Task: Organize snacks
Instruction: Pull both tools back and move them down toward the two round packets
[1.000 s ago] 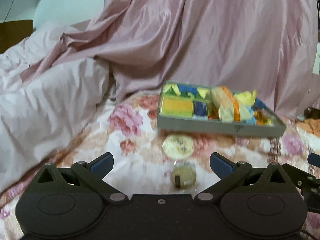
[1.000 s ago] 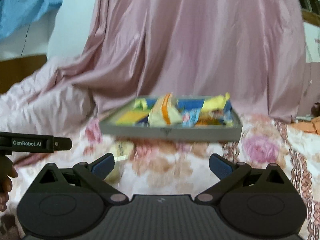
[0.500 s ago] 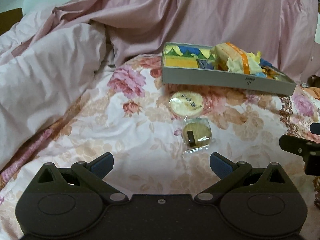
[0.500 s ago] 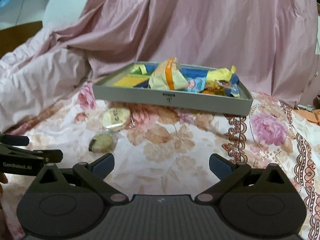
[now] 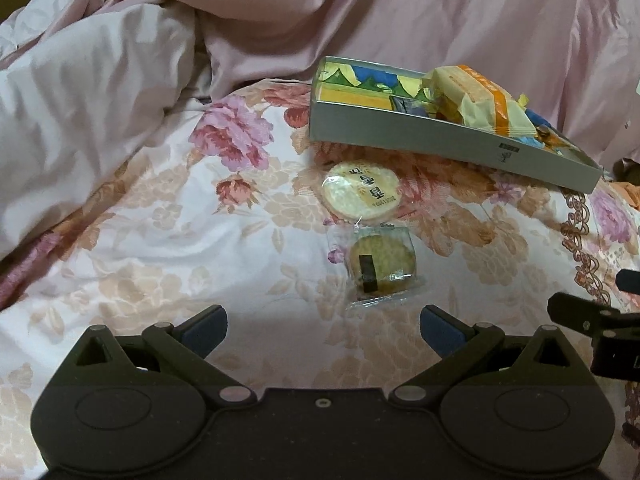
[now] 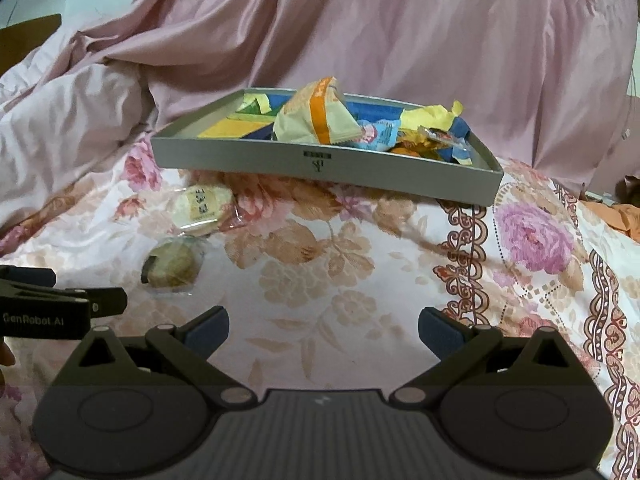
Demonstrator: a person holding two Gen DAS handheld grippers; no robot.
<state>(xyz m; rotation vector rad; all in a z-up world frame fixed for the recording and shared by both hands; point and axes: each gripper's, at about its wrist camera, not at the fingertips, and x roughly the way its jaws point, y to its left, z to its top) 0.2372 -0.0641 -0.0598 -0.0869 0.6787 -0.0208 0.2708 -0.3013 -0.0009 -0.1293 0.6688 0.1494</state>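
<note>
A shallow grey box point(image 5: 440, 142) point(image 6: 260, 156) lies on the floral bedspread and holds several wrapped snacks, a cream and orange packet point(image 5: 476, 100) point(image 6: 316, 120) on top. In front of it lie two loose snacks: a pale round rice cracker point(image 5: 360, 192) point(image 6: 202, 208) and a brown cracker in clear wrap point(image 5: 380, 266) point(image 6: 172, 266). My left gripper point(image 5: 323, 330) stands open just short of the brown cracker, nothing between its fingers. My right gripper point(image 6: 323, 330) is open too, over bare bedspread to the right of both crackers.
A pink satin sheet point(image 5: 400, 12) is draped behind the box. A pale pink quilt point(image 5: 80, 92) is heaped at the left. The bedspread's patterned border point(image 6: 600, 288) runs down the right side. Orange cloth point(image 6: 624, 220) shows at the far right.
Both grippers have tilted downward and drawn nearer the bedspread. The two loose crackers and the box now sit higher and larger in both views. Both grippers stay open.
</note>
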